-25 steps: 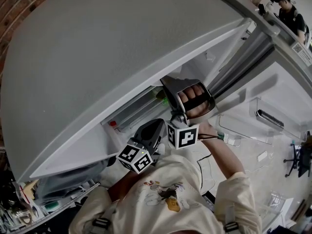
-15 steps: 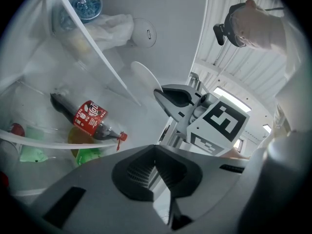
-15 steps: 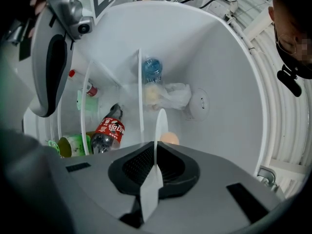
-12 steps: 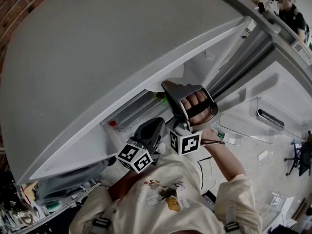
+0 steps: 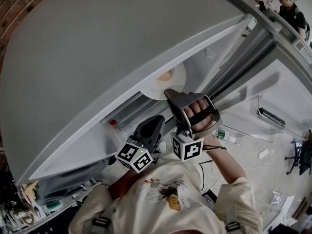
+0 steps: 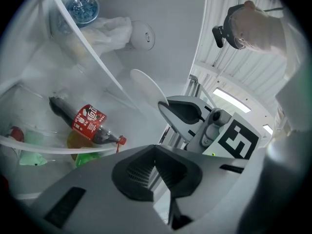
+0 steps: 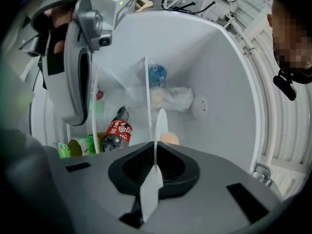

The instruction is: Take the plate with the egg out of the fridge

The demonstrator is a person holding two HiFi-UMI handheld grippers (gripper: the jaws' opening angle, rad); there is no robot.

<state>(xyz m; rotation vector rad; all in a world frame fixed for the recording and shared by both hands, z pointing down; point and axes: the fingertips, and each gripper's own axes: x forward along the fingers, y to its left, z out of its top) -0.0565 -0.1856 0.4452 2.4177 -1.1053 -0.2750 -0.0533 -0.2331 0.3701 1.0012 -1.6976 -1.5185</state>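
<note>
Right claw (image 7: 155,152): pinching the rim of the white plate (image 7: 159,123), seen edge-on at 12 o'clock, at the mouth of the fridge (image 7: 229,82); on it, at 1 o'clock of the grip, the egg (image 7: 169,139)
Left claw (image 6: 155,152): tips pressed together on nothing, just beside the right claw, at its 8 o'clock in the head view
Farther in: cola bottle (image 7: 117,130) at 10 o'clock; plastic bag (image 7: 178,97) at 12 o'clock by the back wall
</note>
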